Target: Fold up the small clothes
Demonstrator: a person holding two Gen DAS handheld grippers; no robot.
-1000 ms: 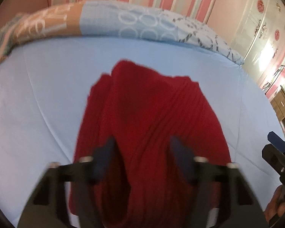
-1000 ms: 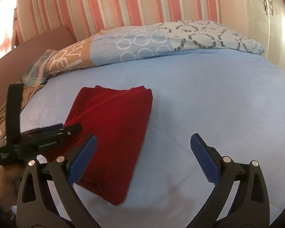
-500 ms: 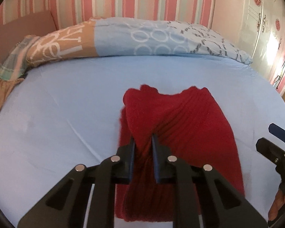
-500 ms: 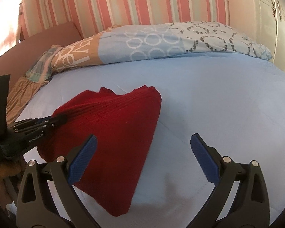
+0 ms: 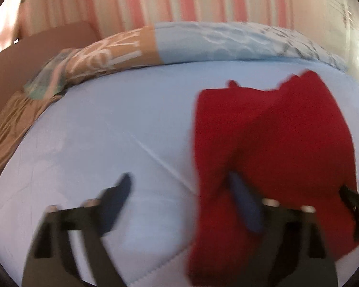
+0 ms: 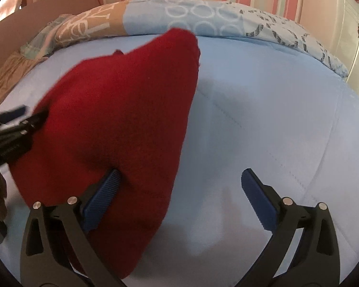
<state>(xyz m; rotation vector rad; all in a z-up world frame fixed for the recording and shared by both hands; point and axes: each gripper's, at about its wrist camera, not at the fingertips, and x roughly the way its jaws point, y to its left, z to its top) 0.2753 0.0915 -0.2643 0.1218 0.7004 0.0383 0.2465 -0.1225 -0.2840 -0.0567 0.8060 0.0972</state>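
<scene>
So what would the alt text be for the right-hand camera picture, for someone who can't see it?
A folded red knit garment lies on a light blue bed sheet, seen between the wide-open blue-tipped fingers of the right gripper. The left gripper reaches in at the garment's left edge; a patterned pillow and striped wall sit behind.

Heavy motion blur throughout left wrist view; right wrist view sharper. Bright glare at nine and three o'clock (likely daylight). Fisheye bending, dark vignette at edges.
</scene>
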